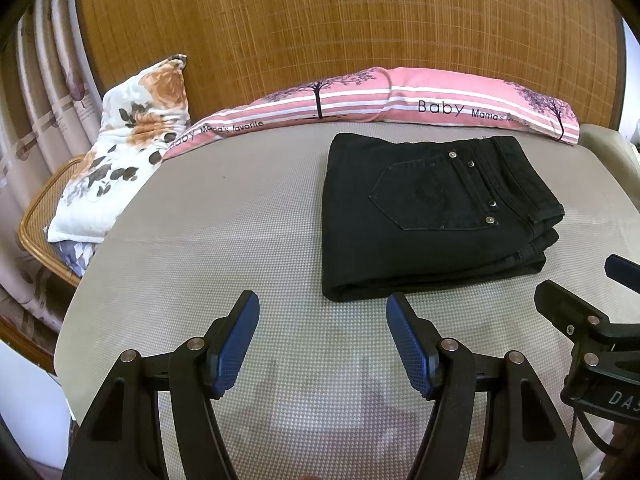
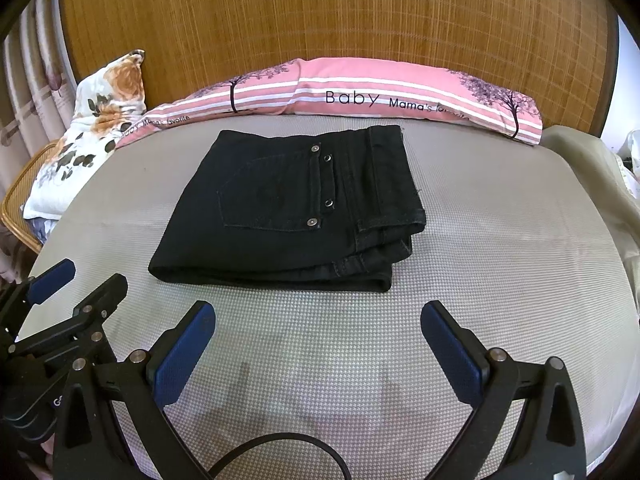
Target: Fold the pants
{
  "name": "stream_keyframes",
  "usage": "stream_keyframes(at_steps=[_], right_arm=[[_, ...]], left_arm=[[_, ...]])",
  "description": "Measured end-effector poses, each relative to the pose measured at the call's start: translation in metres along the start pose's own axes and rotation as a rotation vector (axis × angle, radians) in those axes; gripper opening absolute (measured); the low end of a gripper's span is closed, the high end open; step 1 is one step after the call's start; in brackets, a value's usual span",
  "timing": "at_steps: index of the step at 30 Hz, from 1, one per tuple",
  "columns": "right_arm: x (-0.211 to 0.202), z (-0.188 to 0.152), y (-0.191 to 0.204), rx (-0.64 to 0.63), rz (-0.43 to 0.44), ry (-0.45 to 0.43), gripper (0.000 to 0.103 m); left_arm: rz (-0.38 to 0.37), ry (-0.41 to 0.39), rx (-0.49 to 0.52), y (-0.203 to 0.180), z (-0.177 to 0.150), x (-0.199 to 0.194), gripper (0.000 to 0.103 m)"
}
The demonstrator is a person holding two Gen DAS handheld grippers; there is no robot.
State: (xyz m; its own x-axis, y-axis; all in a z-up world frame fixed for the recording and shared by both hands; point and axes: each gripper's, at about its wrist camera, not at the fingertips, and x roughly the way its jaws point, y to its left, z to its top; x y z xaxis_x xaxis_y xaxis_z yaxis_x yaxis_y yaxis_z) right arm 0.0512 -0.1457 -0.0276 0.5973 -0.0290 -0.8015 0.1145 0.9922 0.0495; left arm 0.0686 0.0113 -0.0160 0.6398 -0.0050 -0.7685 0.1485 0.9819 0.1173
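Far left, a floral pillow [image 1: 120, 152] is leaning against a rattan chair [image 1: 40, 216], with curtains [image 1: 36, 92] hanging behind it. Next over, a long pink pillow [image 1: 400, 98] printed with "Baby" and trees is lying along the back of the grey mat [image 1: 224, 240], right up against the woven bamboo headboard [image 1: 340, 20].

The left gripper [image 1: 322, 308] is hovering low over the mat's near edge, fingers spread apart with nothing between the blue pads [image 1: 236, 344], just bare mat showing in the gap.

The black pants [image 2: 288, 208] are sitting folded into a tidy stack on the mat, a bit in front of the pink pillow, back pocket and rivets facing up, waistband layers stacked at the right end. They're lying clear of both grippers.

The right gripper [image 2: 318, 312] is hanging just beside the left one, also splayed wide and empty. At the far right there's some pale fabric [image 2: 592, 168], maybe a sheet, hard to tell at the warped edge.
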Motion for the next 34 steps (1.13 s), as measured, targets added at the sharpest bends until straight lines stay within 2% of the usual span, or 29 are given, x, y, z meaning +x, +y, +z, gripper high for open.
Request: stream_keyframes(at_steps=[19,34], right_arm=[[0.0043,-0.0023,0.0001,0.0,0.0,0.006,0.102],[0.0057,-0.0023,-0.0008,0.004,-0.002,0.008,0.102]], left_arm=[[0.002,0.0,0.007,0.0021,0.0017,0.0053,0.067],[-0.025,0.006,0.014,0.0,0.0052,0.0087,0.067]])
